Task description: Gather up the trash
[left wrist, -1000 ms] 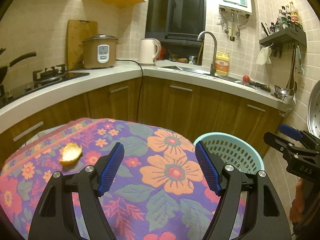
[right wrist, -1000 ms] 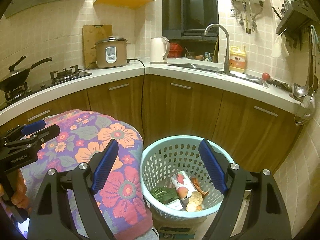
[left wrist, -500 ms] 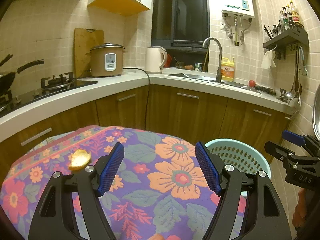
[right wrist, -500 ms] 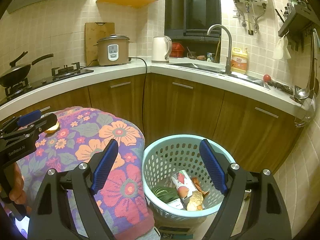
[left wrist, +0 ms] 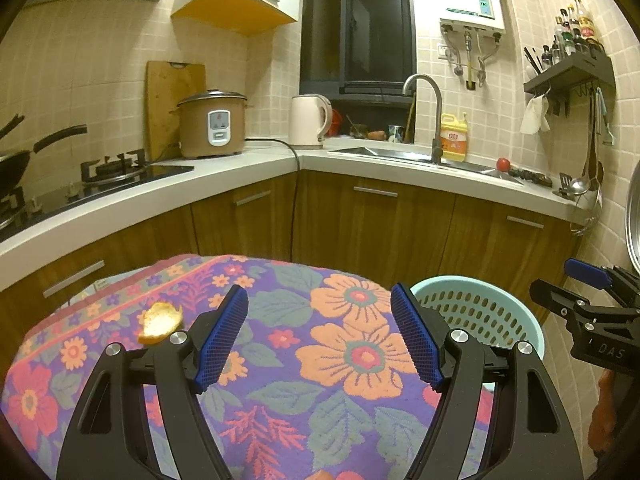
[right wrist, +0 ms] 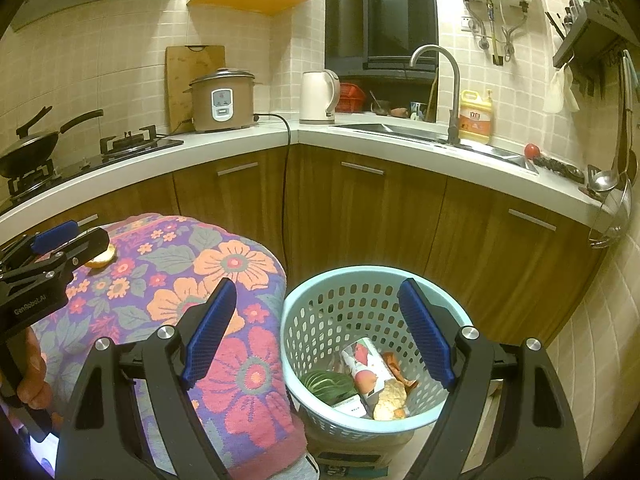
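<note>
A piece of orange peel [left wrist: 159, 322] lies on the flowered tablecloth [left wrist: 340, 360] at the left; it also shows in the right wrist view [right wrist: 100, 260], partly behind the left gripper. My left gripper [left wrist: 319, 340] is open and empty above the table, with the peel to the left of its left finger. A light blue basket [right wrist: 360, 292] stands on the floor beside the table, holding a carton, a green scrap and peels. My right gripper [right wrist: 318, 340] is open and empty above the basket [left wrist: 476, 312].
A kitchen counter [left wrist: 400, 168] wraps around behind with wooden cabinets [right wrist: 360, 208], a rice cooker [left wrist: 211, 124], a kettle [left wrist: 309, 120], a sink tap [left wrist: 428, 112] and a stove with a pan [right wrist: 32, 148]. A wall is close on the right.
The left gripper has drawn back and tilted up, so the table and peel sit lower in its view. The right gripper has barely moved over the basket.
</note>
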### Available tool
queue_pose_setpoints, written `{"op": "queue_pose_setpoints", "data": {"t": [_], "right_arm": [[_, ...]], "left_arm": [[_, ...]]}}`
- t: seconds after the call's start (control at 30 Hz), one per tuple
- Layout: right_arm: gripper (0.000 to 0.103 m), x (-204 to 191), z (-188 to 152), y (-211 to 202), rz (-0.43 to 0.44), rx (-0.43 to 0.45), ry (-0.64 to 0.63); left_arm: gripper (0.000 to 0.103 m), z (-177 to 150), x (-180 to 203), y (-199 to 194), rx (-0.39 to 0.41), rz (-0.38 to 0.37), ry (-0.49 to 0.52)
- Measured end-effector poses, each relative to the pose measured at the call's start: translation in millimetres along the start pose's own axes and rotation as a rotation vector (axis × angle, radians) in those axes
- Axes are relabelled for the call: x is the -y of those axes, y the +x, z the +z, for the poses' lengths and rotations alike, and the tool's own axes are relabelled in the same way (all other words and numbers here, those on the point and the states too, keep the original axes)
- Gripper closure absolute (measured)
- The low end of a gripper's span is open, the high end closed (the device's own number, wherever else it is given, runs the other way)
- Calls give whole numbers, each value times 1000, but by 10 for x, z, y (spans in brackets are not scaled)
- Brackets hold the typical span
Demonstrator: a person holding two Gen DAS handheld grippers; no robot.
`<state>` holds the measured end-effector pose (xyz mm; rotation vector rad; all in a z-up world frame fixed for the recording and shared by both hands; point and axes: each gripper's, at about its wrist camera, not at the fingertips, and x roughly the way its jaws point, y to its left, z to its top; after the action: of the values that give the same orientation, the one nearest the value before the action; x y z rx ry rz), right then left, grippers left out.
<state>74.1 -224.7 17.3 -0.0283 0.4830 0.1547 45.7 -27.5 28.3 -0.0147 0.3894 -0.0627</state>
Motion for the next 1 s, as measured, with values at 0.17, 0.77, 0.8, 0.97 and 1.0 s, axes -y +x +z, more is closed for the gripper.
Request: {"op": "queue_pose_setpoints", "data": {"t": [0.17,0.77,0.8,0.97,1.0], "right_arm": [[24,-8,-5,3,1,0,1],[24,-5,-2,9,6,-3,7],[24,-5,3,6,6,-3,6],[24,-4,6,2,8,-3,6],[24,-8,12,-1,9,-3,6]], "left_arm": [[30,2,-1,1,2,1,2],[27,-5,-59,3,9,16,10],[27,-4,-64,5,9,16,11],[27,-5,-77,7,8,15,9],[27,-5,-78,7,8,15,9]]}}
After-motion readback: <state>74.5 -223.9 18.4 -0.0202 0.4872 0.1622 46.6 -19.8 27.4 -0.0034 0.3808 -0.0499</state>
